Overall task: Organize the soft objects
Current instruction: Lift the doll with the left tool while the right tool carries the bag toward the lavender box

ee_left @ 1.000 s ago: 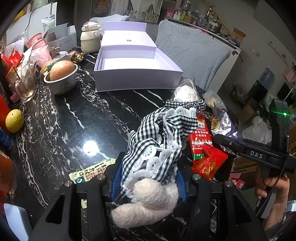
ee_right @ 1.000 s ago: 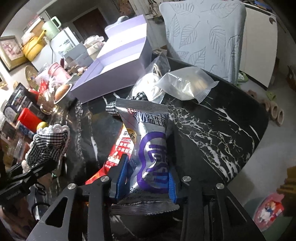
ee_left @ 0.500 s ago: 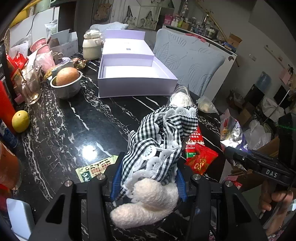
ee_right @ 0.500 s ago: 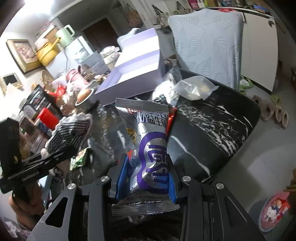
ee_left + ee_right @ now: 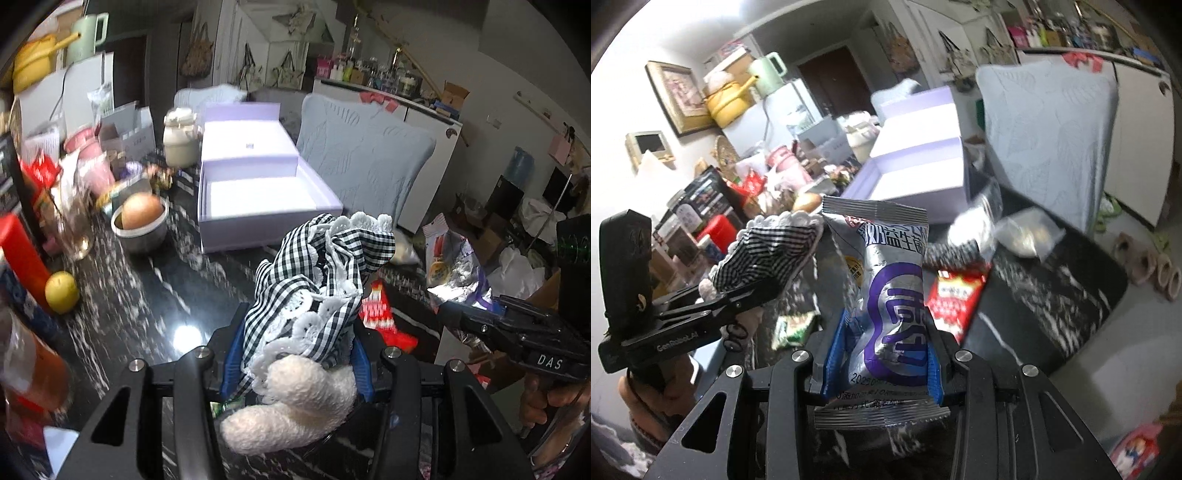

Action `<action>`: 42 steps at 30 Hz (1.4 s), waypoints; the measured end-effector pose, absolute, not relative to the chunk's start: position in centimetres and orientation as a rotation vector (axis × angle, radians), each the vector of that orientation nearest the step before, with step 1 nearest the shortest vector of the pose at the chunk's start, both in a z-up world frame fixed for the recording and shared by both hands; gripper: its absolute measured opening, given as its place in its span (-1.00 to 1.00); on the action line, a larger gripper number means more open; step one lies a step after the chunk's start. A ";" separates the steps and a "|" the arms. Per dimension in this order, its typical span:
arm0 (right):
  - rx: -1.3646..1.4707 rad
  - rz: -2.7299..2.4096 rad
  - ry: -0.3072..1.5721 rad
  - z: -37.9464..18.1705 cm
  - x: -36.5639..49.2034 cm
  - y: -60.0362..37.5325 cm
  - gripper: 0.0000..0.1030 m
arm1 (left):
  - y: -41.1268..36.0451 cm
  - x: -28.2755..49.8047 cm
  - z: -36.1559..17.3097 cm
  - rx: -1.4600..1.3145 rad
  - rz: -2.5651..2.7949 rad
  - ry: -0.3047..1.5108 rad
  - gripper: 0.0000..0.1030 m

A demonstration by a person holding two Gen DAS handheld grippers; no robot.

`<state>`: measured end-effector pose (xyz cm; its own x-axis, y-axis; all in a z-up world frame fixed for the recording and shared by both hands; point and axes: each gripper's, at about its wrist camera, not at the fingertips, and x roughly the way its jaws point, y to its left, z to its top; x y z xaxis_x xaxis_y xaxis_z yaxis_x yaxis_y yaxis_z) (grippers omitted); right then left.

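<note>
My left gripper (image 5: 295, 354) is shut on a black-and-white checked cloth item with white lace and a fluffy white end (image 5: 314, 295), lifted above the black marble table (image 5: 155, 295). My right gripper (image 5: 882, 354) is shut on a silver and purple snack packet (image 5: 894, 295), held upright over the table's edge. Each gripper shows in the other's view: the right gripper (image 5: 480, 325) with its packet (image 5: 454, 266) at right, the left gripper (image 5: 713, 306) with the cloth item (image 5: 768, 254) at left. An open lilac box (image 5: 258, 192) stands at the table's far side.
A red packet (image 5: 376, 314) and clear plastic bags (image 5: 1015, 232) lie on the table ahead. A metal bowl with a round brown thing (image 5: 142, 221), a yellow fruit (image 5: 62, 291), a cream jar (image 5: 181, 138) and clutter line the left. A pale blue chair back (image 5: 362, 158) stands beyond.
Both grippers have risen with their loads; the table and box now sit lower and farther off. The right gripper has swung left, bringing the left gripper and its cloth closer in view.
</note>
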<state>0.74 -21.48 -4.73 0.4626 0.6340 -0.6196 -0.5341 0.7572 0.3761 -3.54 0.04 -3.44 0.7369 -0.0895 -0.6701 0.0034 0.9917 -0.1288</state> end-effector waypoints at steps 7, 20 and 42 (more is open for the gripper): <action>0.091 0.760 0.734 -1.5 2.3 -20.3 -0.28 | -0.4 -1.8 -0.1 -0.095 -0.051 0.653 -0.06; 0.036 0.791 0.627 3.2 9.3 -17.5 -0.28 | 0.9 4.7 4.9 -0.055 0.024 0.543 -0.06; -0.032 0.799 0.594 8.9 24.3 -11.4 -0.28 | 6.2 21.1 9.1 -0.022 0.125 0.500 -0.06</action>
<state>24.34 -11.40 8.93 0.5439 0.6646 -0.5123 -0.6821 0.7057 0.1915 21.08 6.15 9.07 0.8700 0.1139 -0.4797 -0.1245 0.9922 0.0097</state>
